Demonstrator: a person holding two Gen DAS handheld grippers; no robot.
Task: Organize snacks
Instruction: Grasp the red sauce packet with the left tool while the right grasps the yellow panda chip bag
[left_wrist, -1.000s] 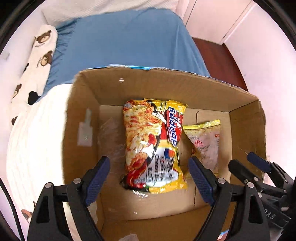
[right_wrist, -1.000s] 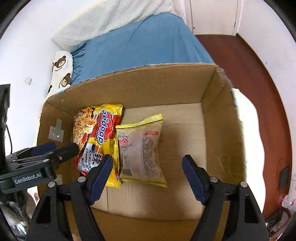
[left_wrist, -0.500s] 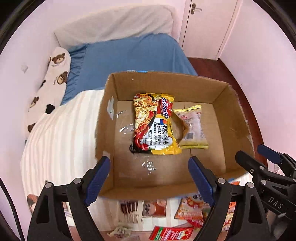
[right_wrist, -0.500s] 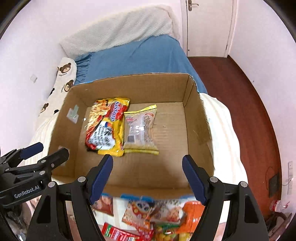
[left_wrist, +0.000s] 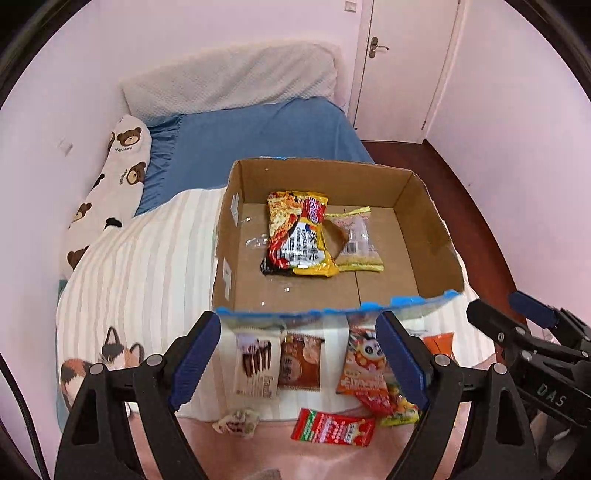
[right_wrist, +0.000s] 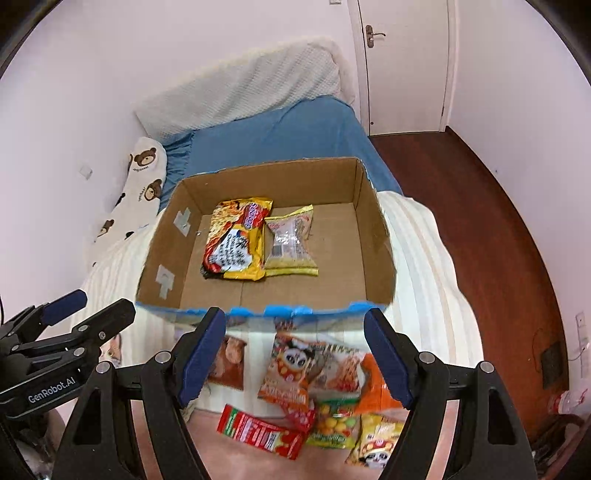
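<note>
An open cardboard box (left_wrist: 432, 236) (right_wrist: 373, 236) sits on the bed. Inside lie a yellow-red noodle packet (left_wrist: 297, 234) (right_wrist: 238, 240) and a clear yellow-edged snack bag (left_wrist: 356, 240) (right_wrist: 291, 242). Several loose snack packets lie before the box: a brown-white biscuit packet (left_wrist: 256, 363), an orange panda packet (left_wrist: 364, 363) (right_wrist: 295, 373), and a red packet (left_wrist: 332, 426) (right_wrist: 262, 430). My left gripper (left_wrist: 301, 362) is open and empty above the loose packets. My right gripper (right_wrist: 293, 360) is open and empty, also above them.
A striped white blanket (left_wrist: 147, 266) covers the bed under the box, with a blue sheet (left_wrist: 258, 136) and bear-print pillow (left_wrist: 118, 177) behind. Pink walls flank the bed. Dark wooden floor (right_wrist: 491, 236) and a door (right_wrist: 402, 62) are at right.
Both grippers have pulled back and up, out of the box, so the whole box and the loose packets in front of it now show. Both stay open and empty.
</note>
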